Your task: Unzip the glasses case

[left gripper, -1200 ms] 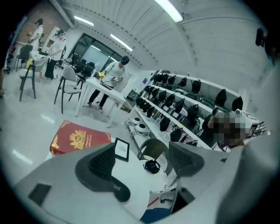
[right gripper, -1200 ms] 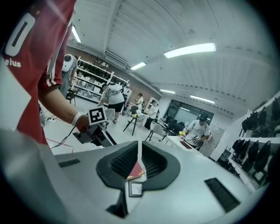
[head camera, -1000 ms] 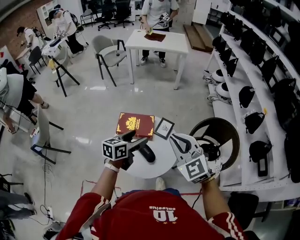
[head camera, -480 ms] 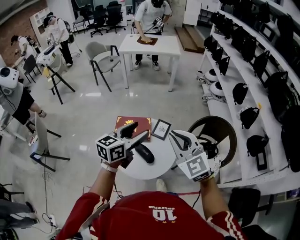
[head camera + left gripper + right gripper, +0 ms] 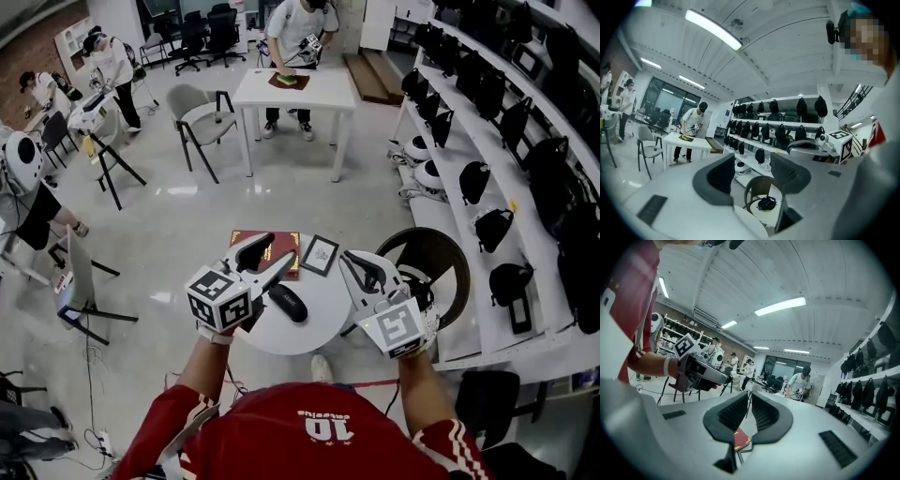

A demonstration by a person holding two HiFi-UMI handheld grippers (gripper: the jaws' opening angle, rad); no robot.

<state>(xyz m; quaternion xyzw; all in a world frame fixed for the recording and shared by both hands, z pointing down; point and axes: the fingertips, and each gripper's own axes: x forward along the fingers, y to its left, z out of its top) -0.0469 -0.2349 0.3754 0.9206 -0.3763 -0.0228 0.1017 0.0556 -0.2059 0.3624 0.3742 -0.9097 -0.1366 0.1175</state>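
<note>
Both grippers have risen above the round table (image 5: 328,298), where the black glasses case (image 5: 288,302) lies diagonally, nearer the left gripper (image 5: 266,259), whose empty, still-parted jaws have just been closing; the right gripper (image 5: 364,269) is pressed together on nothing.

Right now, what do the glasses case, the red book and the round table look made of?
Glasses case: black, faint sheen, maybe leatherette or a fabric-covered shell; too small to tell.
Red book: stiff-looking cover with gold print, probably coated board.
Round table: smooth white top, likely laminate or paint.

Black glasses case (image 5: 288,302), white round table (image 5: 328,307), dark red book (image 5: 284,243), red shirt (image 5: 281,422) with white stripes.
</note>
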